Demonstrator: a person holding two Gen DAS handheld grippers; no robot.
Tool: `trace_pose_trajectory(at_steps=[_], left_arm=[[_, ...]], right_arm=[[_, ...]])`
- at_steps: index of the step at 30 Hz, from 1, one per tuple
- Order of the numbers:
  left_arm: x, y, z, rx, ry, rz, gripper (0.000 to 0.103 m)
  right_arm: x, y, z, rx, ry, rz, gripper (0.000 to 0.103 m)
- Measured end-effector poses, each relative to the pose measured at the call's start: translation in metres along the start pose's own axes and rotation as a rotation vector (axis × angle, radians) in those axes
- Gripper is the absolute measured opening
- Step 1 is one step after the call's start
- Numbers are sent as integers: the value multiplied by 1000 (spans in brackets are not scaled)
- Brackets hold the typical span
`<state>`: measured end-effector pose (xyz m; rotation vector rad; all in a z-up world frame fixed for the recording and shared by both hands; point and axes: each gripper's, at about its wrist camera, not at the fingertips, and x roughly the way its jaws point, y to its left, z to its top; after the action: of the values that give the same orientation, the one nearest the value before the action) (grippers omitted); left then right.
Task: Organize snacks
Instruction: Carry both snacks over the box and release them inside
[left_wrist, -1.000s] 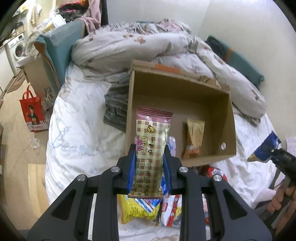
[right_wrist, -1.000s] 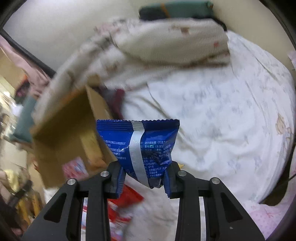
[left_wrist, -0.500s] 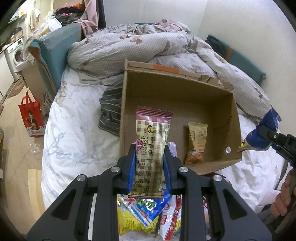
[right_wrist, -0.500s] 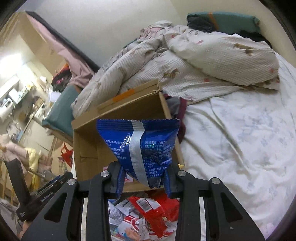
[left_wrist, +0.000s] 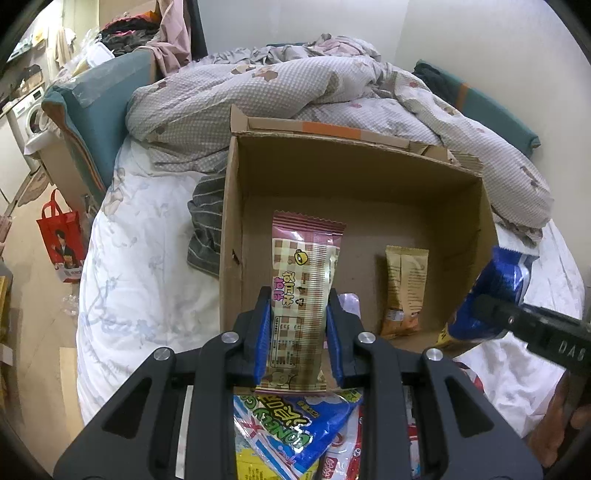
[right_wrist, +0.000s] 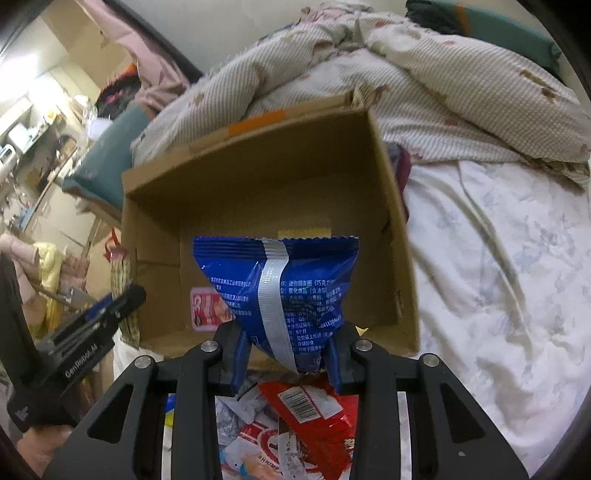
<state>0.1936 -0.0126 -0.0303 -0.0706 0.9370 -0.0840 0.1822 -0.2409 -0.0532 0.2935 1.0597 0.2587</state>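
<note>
Both tools grip crinkly foil packets over the near edge of the open cardboard box: left gripper clamps a long checked pink wrapper, right gripper a puffy blue bag.

Matt cardboard box, glossy plastic blue packet, soft cloth quilt

Pink-checked packet; blue packet; brown box.

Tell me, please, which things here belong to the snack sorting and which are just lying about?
Job: cardboard box; pink checked packet in left gripper; blue packet in right gripper; loose snack pile.
Lying about: quilt; striped garment; red bag.
</note>
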Motion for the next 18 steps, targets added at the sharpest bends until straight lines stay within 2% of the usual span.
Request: trace_pose_trajectory(at_steps=[9,18], left_arm=[[-2,-7,-4,21,-10,0,23],[-3,-9,-2,15,10,-25,24]], right_arm=[[9,-5,-1,33,24,-9,38],[9,-3,-1,27,9,-8,39]])
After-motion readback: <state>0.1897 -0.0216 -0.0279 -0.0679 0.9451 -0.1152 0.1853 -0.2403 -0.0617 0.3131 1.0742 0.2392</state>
